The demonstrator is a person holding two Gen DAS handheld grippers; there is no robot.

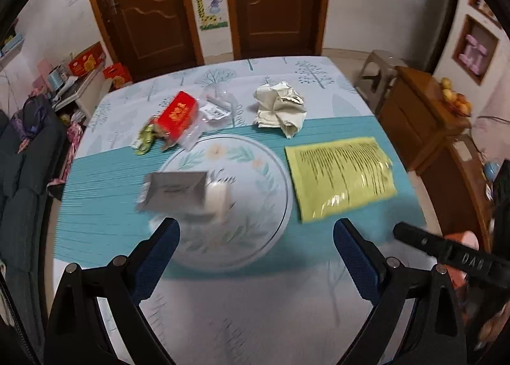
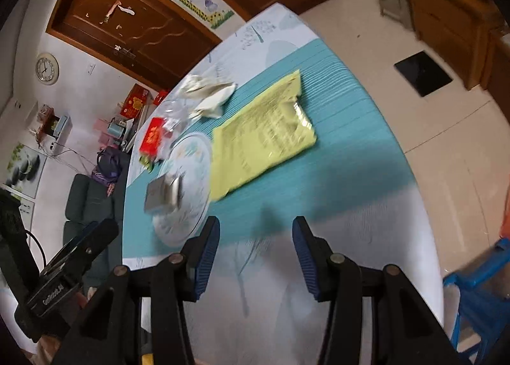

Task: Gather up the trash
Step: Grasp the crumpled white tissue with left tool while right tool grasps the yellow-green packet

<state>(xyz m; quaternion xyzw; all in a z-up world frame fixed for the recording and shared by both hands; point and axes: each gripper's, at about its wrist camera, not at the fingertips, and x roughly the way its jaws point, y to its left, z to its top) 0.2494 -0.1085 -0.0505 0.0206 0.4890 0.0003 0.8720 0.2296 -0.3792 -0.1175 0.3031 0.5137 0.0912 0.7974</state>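
Observation:
A round floral plate [image 1: 255,237] [image 2: 194,173] lies on the table's teal band. A grey wrapper [image 1: 173,191] [image 2: 159,194] and a small white piece [image 1: 216,199] lie on its left part. A yellow packet [image 1: 341,178] [image 2: 264,141] lies right of the plate. A crumpled paper [image 1: 280,106] [image 2: 210,93], a red box [image 1: 177,116] [image 2: 153,135], a clear wrapper [image 1: 216,108] and a green wrapper [image 1: 145,138] lie behind it. My left gripper [image 1: 256,237] is open above the plate's near edge. My right gripper [image 2: 256,234] is open and empty over the near table edge.
The table [image 1: 255,317] has a tree-print cloth. A dark sofa [image 1: 22,167] stands left. A wooden cabinet [image 1: 424,116] with fruit and a stool [image 1: 379,68] stand right. A blue plastic chair [image 2: 478,285] is at the near right. Two doors stand behind.

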